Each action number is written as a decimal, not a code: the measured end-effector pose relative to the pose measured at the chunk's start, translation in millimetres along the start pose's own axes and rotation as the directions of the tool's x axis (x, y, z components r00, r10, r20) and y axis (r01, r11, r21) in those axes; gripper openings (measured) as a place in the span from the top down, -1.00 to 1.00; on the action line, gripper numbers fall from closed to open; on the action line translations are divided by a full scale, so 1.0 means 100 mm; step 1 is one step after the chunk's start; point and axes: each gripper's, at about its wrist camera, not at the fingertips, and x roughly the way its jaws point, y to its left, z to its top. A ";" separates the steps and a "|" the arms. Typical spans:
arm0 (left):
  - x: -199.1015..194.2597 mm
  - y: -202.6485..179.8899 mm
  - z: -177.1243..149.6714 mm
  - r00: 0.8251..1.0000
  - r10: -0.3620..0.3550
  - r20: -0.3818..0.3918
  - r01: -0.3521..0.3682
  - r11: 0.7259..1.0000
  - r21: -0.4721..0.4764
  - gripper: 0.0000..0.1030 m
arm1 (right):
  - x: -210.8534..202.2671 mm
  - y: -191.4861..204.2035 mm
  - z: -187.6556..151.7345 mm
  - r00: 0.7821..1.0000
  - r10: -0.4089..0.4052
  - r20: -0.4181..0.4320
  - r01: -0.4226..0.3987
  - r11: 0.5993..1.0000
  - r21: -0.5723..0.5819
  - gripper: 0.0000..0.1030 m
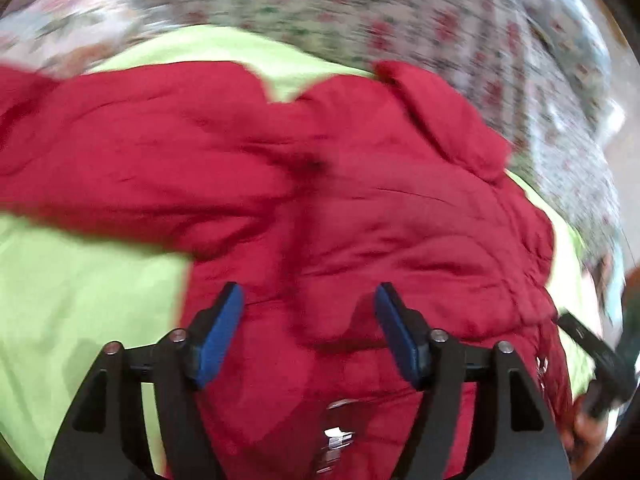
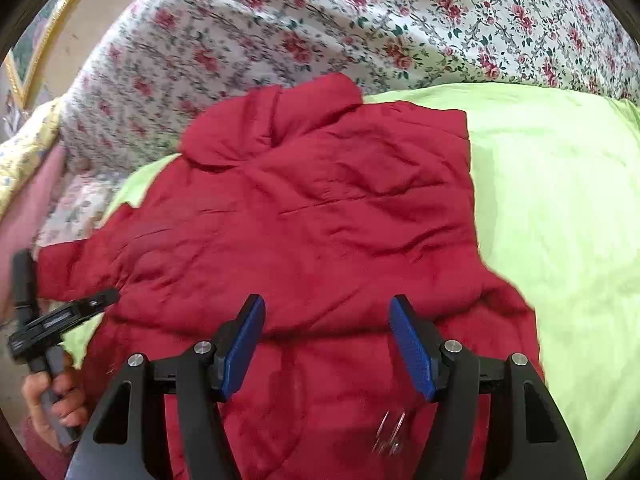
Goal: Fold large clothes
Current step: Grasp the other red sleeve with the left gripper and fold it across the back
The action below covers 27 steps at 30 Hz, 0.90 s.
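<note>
Lime sheet [image 2: 560,200] over a floral bedspread [image 2: 320,20] — the red jacket [image 2: 320,220] sprawls directly ahead of both claws, collar farthest away. Right claw [image 2: 327,344] and left claw [image 1: 308,332] both hang released, nothing between them — the left sits nearer the sleeve.

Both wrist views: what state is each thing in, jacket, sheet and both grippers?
Red padded jacket: spread out, wrinkled, one sleeve folded across the body.
Lime green sheet: lying flat beneath the jacket.
Left gripper: open, holding nothing.
Right gripper: open, holding nothing.

One red jacket [image 2: 304,216], one lime-green sheet [image 2: 560,216], one floral bedcover [image 2: 320,20], two tongs, left [image 1: 308,332] and right [image 2: 326,344], one framed picture [image 2: 36,44].
</note>
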 end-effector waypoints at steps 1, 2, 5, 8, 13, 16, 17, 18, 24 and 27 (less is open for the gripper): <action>-0.05 0.13 0.00 1.000 -0.002 0.004 0.002 0.999 -0.044 -0.33 | -0.06 0.02 -0.03 1.000 0.013 0.001 -0.013 1.000 0.002 -0.29; -0.10 0.26 0.00 1.000 -0.001 0.009 0.002 0.996 -0.092 -0.33 | -0.11 0.05 -0.07 1.000 0.025 0.001 -0.025 1.000 0.002 -0.29; -0.23 0.57 0.01 0.999 0.018 0.044 -0.009 0.982 -0.187 -0.33 | -0.21 0.15 -0.16 0.998 0.055 0.000 -0.055 0.998 -0.002 -0.29; -0.31 0.79 0.03 0.996 0.059 0.062 -0.043 0.971 -0.235 -0.48 | -0.26 0.23 -0.23 0.997 0.072 -0.009 -0.072 0.997 -0.007 -0.30; -0.41 1.23 0.03 0.984 0.156 0.081 -0.124 0.944 -0.306 -0.49 | -0.32 0.30 -0.34 0.995 0.092 -0.030 -0.093 0.996 -0.017 -0.30; -0.48 1.64 0.04 0.973 0.215 0.082 -0.168 0.907 -0.385 -0.57 | -0.39 0.32 -0.39 0.995 0.096 -0.031 -0.097 0.995 -0.018 -0.30; -0.50 1.74 0.04 0.970 0.225 0.087 -0.171 0.896 -0.409 -0.57 | -0.40 0.32 -0.40 0.995 0.097 -0.032 -0.098 0.995 -0.015 -0.30; -0.54 1.89 0.05 0.967 0.238 0.095 -0.172 0.879 -0.445 -0.57 | -0.42 0.33 -0.40 0.995 0.097 -0.032 -0.098 0.995 -0.012 -0.30; -0.64 2.41 0.13 0.950 0.291 0.115 -0.189 0.826 -0.532 -0.57 | -0.46 0.37 -0.45 0.994 0.103 -0.030 -0.103 0.995 -0.016 -0.32; -0.68 2.57 0.17 0.941 0.313 0.128 -0.200 0.820 -0.536 -0.57 | -0.38 0.35 -0.47 0.994 0.097 -0.055 -0.098 0.995 -0.016 -0.32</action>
